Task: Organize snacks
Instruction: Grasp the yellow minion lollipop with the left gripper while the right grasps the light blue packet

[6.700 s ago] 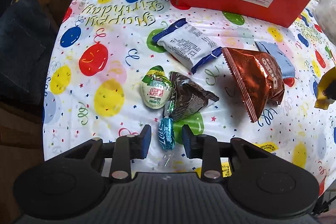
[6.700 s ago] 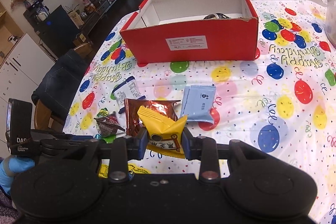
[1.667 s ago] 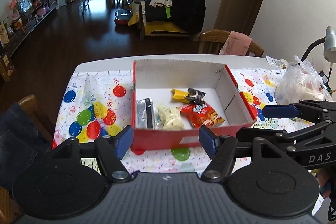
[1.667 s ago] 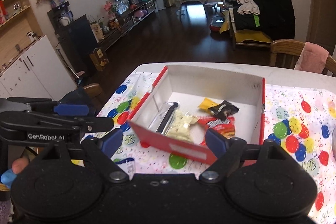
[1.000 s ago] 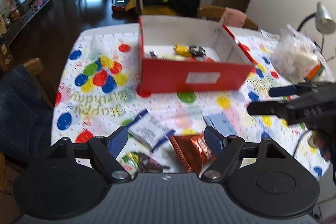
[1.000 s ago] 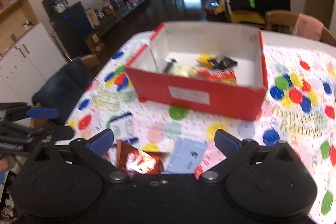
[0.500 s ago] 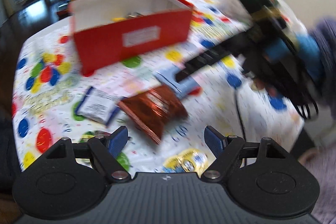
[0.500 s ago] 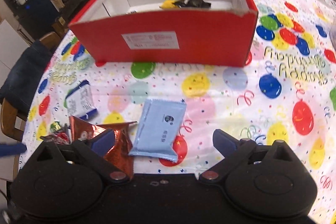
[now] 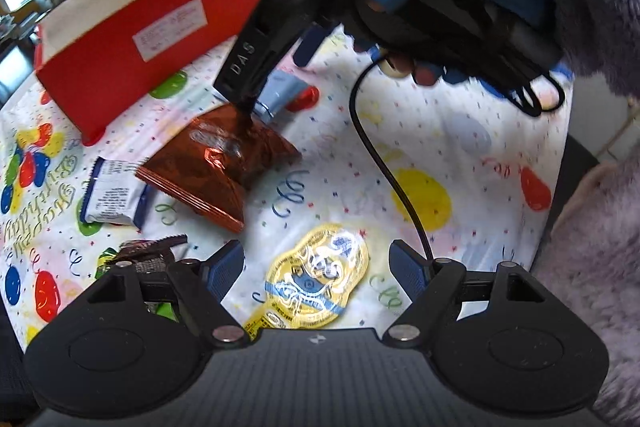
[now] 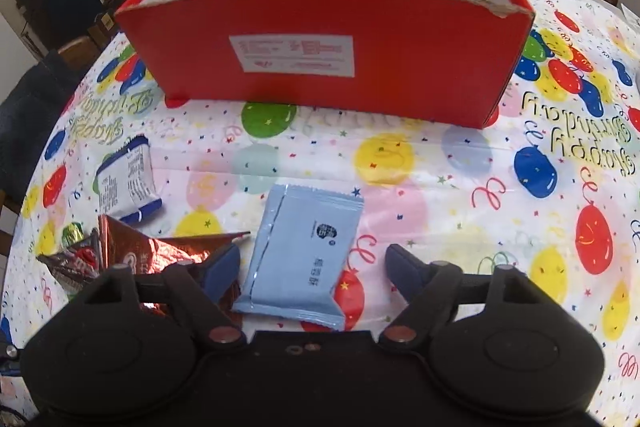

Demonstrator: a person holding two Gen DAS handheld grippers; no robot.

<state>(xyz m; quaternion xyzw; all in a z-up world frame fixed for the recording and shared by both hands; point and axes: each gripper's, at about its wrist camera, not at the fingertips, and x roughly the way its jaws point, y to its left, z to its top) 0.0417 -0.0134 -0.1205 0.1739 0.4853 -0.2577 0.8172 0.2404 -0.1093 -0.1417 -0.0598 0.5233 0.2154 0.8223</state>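
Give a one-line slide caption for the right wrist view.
Open right gripper straddles a light-blue packet before the red box.

Balloon tablecloth bears red box, blue packet, copper bag, yellow packet.

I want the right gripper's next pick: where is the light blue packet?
In the right wrist view the light blue packet lies flat on the tablecloth between the open right gripper fingers, just right of the copper foil bag, in front of the red box.
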